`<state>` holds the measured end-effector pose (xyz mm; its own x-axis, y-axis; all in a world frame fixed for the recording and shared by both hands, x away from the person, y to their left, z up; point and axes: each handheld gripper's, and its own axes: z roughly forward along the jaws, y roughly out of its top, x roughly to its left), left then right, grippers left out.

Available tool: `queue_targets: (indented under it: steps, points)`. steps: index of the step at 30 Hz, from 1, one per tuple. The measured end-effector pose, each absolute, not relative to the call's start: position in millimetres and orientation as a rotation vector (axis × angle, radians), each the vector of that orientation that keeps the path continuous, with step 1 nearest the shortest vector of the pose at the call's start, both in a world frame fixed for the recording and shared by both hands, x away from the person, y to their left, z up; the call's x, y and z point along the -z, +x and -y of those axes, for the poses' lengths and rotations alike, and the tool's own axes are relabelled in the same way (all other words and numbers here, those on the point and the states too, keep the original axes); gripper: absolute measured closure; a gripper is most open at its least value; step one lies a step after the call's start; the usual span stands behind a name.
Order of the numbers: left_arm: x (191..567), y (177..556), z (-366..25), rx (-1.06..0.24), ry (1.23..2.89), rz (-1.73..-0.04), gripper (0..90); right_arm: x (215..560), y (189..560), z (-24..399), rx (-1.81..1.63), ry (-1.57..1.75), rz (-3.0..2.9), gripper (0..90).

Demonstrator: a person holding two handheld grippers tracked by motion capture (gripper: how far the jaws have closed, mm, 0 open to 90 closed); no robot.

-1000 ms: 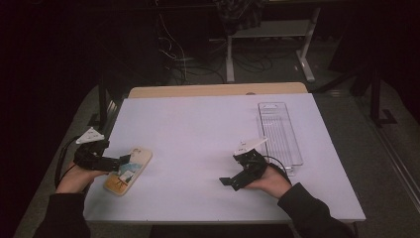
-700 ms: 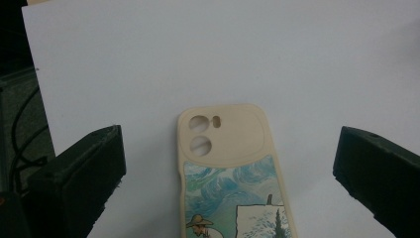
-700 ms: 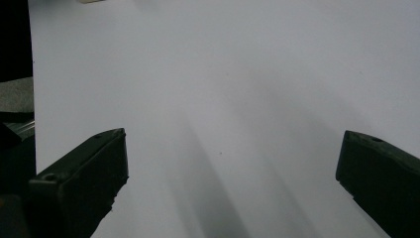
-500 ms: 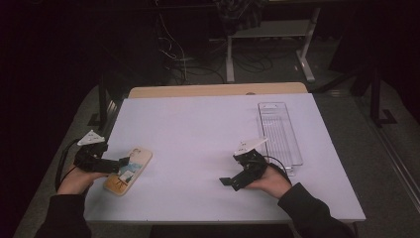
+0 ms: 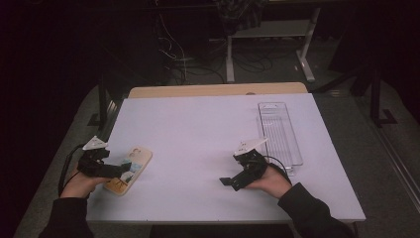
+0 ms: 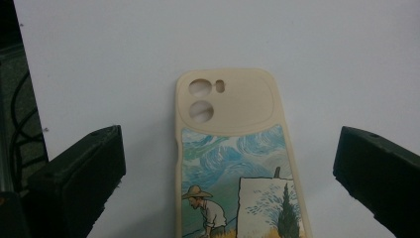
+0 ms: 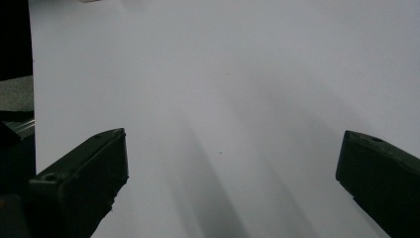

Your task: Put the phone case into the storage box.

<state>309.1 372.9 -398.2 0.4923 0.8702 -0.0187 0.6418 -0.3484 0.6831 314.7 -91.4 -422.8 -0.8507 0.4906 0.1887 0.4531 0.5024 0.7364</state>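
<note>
White covers the table top point(image 5: 198, 144) in the high view, with a strip of bare wood showing along its far edge. Three loose things are counted here: one phone case point(image 5: 130, 169), one clear plastic tray point(image 5: 279, 134), and the two grippers, one in each hand. The phone case lies flat near the front left corner, its long side angled toward the table's middle. The left gripper point(image 5: 118, 169) sits at that case's near end, held low by the person's left hand point(image 5: 79, 182), forearm in a dark sleeve coming in from the bottom edge. The right gripper point(image 5: 229, 182) rests on the table at the front right, held by the right hand point(image 5: 270, 181), pointing leftward, well apart from the case. The tray lies lengthwise near the right edge, just beyond that hand.

Next, the left gripper view: one cream phone case point(image 6: 233, 158) lies between two black jaws, which are spread wide and touch nothing. Two round camera holes and one small slot sit at its far end. Below them is a painted scene with swirling blue sky, a man in a straw hat, and a canvas.

Last, the right gripper view: two black jaws stand spread wide over bare white table point(image 7: 223, 89), pinching nothing.
</note>
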Motion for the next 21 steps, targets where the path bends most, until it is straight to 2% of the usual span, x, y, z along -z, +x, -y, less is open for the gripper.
queue_targets:
  steps: [21]
  points:
    - [410,308,-366,-0.418,2.165,-1.273,0.0,423,315,91,-1.292,0.843,-2.685,0.0]
